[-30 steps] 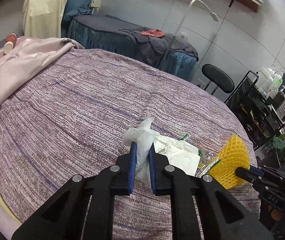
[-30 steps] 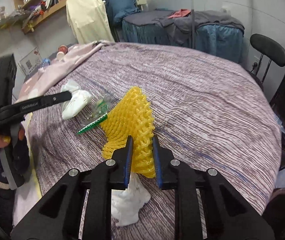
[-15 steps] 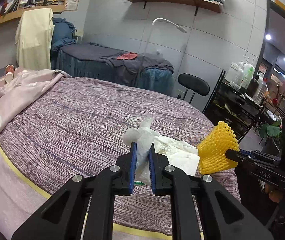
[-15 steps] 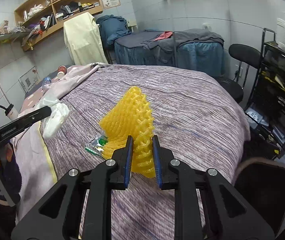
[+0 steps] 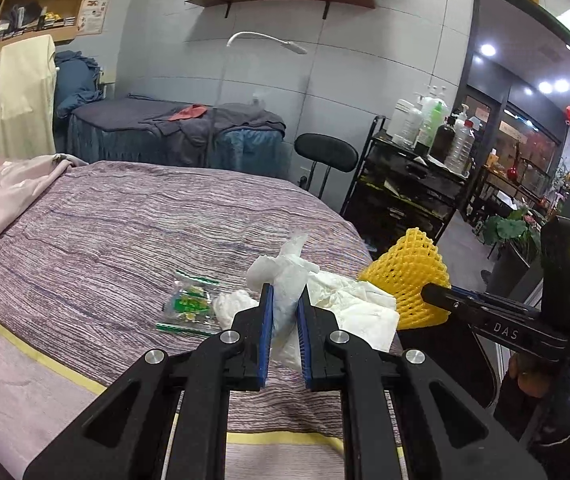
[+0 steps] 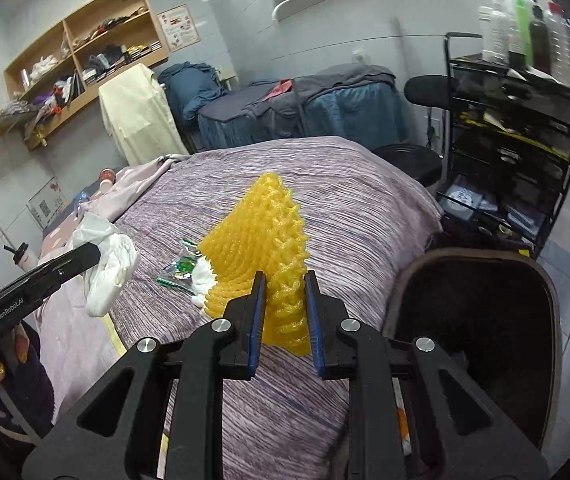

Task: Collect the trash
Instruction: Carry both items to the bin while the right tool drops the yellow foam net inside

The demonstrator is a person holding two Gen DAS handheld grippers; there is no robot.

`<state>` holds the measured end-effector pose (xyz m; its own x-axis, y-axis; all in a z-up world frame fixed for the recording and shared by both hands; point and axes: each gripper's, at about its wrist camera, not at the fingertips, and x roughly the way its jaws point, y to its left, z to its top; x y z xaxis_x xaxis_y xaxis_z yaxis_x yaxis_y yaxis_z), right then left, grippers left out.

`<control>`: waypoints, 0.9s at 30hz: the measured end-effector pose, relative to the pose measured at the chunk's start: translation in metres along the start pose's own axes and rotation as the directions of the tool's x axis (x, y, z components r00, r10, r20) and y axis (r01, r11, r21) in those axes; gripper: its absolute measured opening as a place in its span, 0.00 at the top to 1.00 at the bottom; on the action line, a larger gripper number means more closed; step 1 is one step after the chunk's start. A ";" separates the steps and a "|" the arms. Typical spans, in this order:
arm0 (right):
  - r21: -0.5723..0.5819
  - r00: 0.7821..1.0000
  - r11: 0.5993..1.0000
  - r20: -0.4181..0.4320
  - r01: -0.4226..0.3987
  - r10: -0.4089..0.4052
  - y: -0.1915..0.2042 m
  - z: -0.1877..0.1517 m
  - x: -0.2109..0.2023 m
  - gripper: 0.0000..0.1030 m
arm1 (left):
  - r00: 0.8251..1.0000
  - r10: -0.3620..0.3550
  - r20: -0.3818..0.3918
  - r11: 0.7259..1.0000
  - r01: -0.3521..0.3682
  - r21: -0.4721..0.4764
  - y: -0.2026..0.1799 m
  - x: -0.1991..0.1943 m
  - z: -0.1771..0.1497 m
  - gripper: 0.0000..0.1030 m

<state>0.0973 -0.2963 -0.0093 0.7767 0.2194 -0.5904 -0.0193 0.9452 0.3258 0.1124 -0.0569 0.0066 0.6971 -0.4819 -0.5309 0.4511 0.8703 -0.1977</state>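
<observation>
Left hand-held gripper pinching white tissue, right hand-held gripper pinching yellow foam net.

Bedspread lies open beyond the wrapper; cart blocks right.

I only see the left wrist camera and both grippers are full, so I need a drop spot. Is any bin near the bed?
Observer: Yes. The right wrist view shows a dark open container with a brown rim beside the bed's near corner, right of the right gripper.
Operator: Is that gripper's load held squarely?
Observer: The yellow foam mesh net sits between both blue pads, clamped near its lower edge.
Operator: How does my own load hang?
Observer: Seen from the side, the white crumpled tissue droops in a clump below the left gripper, hanging clear of the bed.
</observation>
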 end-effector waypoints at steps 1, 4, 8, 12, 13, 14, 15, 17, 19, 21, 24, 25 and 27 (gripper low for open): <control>0.009 1.000 1.000 0.002 0.005 -0.005 -0.004 -0.002 -0.002 0.80 | 1.000 -0.008 -0.004 1.000 0.008 0.007 -0.006 0.002 -0.001 0.89; 0.043 1.000 0.999 0.008 0.025 -0.026 -0.020 -0.011 -0.012 0.80 | 0.999 -0.038 -0.016 0.999 0.038 0.023 -0.022 0.007 -0.005 0.89; 0.085 0.998 0.994 0.018 0.062 -0.064 -0.041 -0.022 -0.026 0.80 | 0.997 -0.069 -0.035 0.996 0.070 0.049 -0.043 0.015 -0.010 0.89; 0.122 0.995 0.988 0.017 0.097 -0.100 -0.059 -0.032 -0.035 0.80 | 0.994 -0.099 -0.056 0.992 0.103 0.076 -0.064 0.022 -0.014 0.89; 0.128 0.994 0.986 0.017 0.107 -0.110 -0.063 -0.035 -0.038 0.80 | 0.993 -0.105 -0.060 0.991 0.110 0.081 -0.068 0.024 -0.015 0.89; 0.134 0.992 0.983 0.016 0.122 -0.126 -0.068 -0.038 -0.040 0.80 | 0.992 -0.112 -0.065 0.989 0.117 0.088 -0.073 0.026 -0.016 0.89; 0.139 0.990 0.981 0.014 0.135 -0.139 -0.071 -0.040 -0.041 0.80 | 0.991 -0.116 -0.069 0.988 0.122 0.093 -0.078 0.028 -0.016 0.89; 0.153 0.986 0.975 0.004 0.161 -0.164 -0.080 -0.047 -0.044 0.80 | 0.989 -0.125 -0.078 0.986 0.133 0.104 -0.086 0.031 -0.018 0.89; 0.166 0.982 0.968 -0.009 0.188 -0.189 -0.089 -0.054 -0.045 0.80 | 0.987 -0.133 -0.088 0.983 0.143 0.117 -0.094 0.034 -0.020 0.88; 0.180 0.978 0.961 -0.025 0.208 -0.207 -0.099 -0.062 -0.044 0.80 | 0.986 -0.138 -0.097 0.980 0.149 0.128 -0.101 0.036 -0.023 0.89; 0.200 0.974 0.953 -0.043 0.227 -0.223 -0.110 -0.071 -0.043 0.80 | 0.983 -0.145 -0.109 0.976 0.160 0.146 -0.111 0.040 -0.025 0.89; 0.203 0.972 0.950 -0.048 0.236 -0.231 -0.113 -0.073 -0.042 0.80 | 0.983 -0.147 -0.112 0.975 0.163 0.150 -0.114 0.041 -0.025 0.89; 0.210 0.967 0.944 -0.057 0.253 -0.247 -0.119 -0.077 -0.040 0.80 | 0.981 -0.152 -0.120 0.972 0.170 0.161 -0.120 0.043 -0.026 0.88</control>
<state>0.0201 -0.3992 -0.0815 0.7205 -0.0076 -0.6934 0.3107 0.8975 0.3130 0.0734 -0.1792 -0.0142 0.5488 -0.5926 -0.5896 0.6468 0.7478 -0.1497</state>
